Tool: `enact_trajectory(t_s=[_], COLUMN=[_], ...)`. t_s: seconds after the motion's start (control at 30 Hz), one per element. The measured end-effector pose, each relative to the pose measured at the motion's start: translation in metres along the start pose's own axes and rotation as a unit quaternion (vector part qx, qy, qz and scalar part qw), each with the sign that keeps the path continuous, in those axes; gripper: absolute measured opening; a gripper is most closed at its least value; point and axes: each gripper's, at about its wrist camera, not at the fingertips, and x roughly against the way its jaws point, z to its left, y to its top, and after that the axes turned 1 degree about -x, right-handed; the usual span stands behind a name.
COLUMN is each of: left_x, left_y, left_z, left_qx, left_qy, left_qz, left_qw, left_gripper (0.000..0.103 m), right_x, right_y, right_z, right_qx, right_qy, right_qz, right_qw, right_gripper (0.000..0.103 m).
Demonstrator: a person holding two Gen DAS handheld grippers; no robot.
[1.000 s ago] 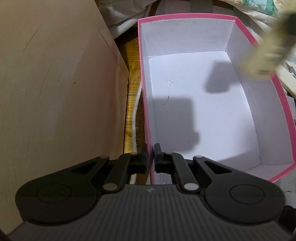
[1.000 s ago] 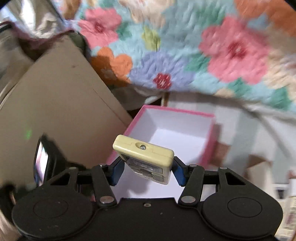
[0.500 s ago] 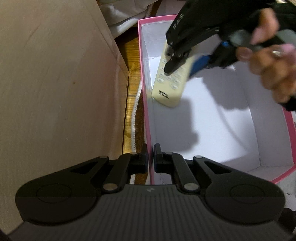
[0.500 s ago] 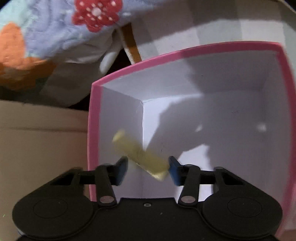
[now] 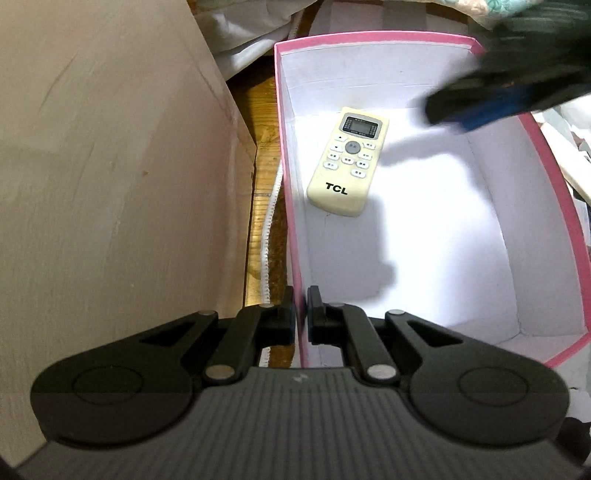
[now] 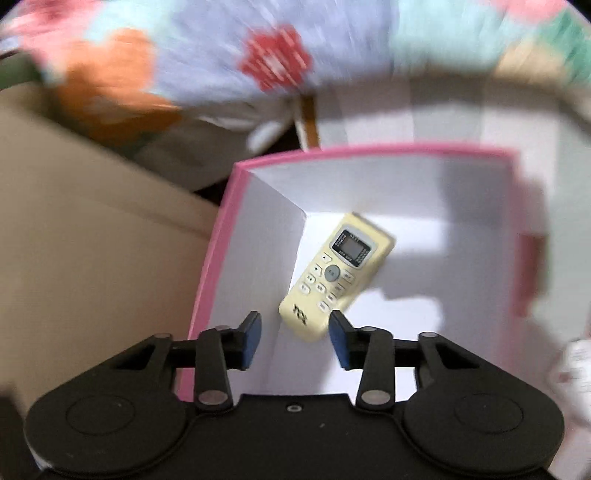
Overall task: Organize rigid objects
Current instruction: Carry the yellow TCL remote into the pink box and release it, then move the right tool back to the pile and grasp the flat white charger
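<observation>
While the cream plastic TCL remote (image 5: 347, 162) lies face-up inside the pink-rimmed white cardboard box (image 5: 373, 36) | right gripper (image 6: 294, 339) jaws wide, empty | left gripper (image 5: 301, 314) pinches the box's wall.

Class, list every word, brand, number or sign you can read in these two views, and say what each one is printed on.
"TCL": black letters on the lower face of the cream plastic remote control lying in the pink-rimmed white cardboard box.
Its small grey display and white button labels: too small to read.
Right wrist view: the logo is blurred.
Nothing else carries text.
</observation>
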Motion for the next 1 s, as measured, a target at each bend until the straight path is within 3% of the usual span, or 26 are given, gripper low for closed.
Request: enact_trajectory(t_s=[0.13,0.27,0.37,0.43,0.5,0.6,0.73,0.8,0.83,0.9,1.0], left_x=[0.0,-0.001,0.001,0.002,0.002,0.002,0.0,0.0,0.0,0.0,0.0], left_y=[0.0,0.0,-0.001,-0.001,-0.001,0.0,0.001,0.001,0.001,0.0,0.0], left_z=[-0.001,-0.001,0.0,0.0,0.001,0.001,0.002,0.001,0.001,0.001,0.0], left_qx=[-0.001,0.0,0.001,0.002,0.001,0.0,0.0,0.0,-0.001,0.0,-0.002], left_qy=[0.0,0.002,0.0,-0.001,-0.001,-0.002,-0.002,-0.001,-0.001,-0.001,0.0], left_qz=[0.0,-0.005,-0.006,-0.005,-0.005,-0.004,-0.004,-0.004,-0.004,-0.004,-0.004], left_qw=[1.0,1.0,1.0,1.0,1.0,1.0,1.0,1.0,1.0,1.0,1.0], left_gripper=[0.005,0.005,0.005,0.005,0.005,0.005,0.005,0.005,0.005,0.005,0.005], right_x=[0.073,0.145,0.153,0.147,0.14,0.131,0.099,0.081,0.076,0.069,0.059], right_y=[-0.024,-0.063,-0.083,-0.098,-0.106,-0.114,-0.112,-0.105,-0.103,-0.097,-0.093], right_z=[-0.002,-0.011,-0.024,-0.041,-0.061,-0.087,-0.107,-0.12,-0.126,-0.137,-0.148], right_qx=[0.087,0.165,0.233,0.258,0.258,0.252,0.265,0.227,0.201,0.145,0.079], right_qy=[-0.006,-0.037,-0.086,-0.109,-0.125,-0.129,-0.186,-0.215,-0.222,-0.214,-0.219], right_qz=[-0.043,-0.102,-0.123,-0.1,-0.06,-0.042,-0.006,0.017,0.021,0.019,0.017], right_qw=[0.995,0.98,0.961,0.955,0.956,0.958,0.946,0.95,0.954,0.966,0.972], right_gripper=[0.052,0.056,0.057,0.057,0.057,0.057,0.059,0.063,0.071,0.08,0.087])
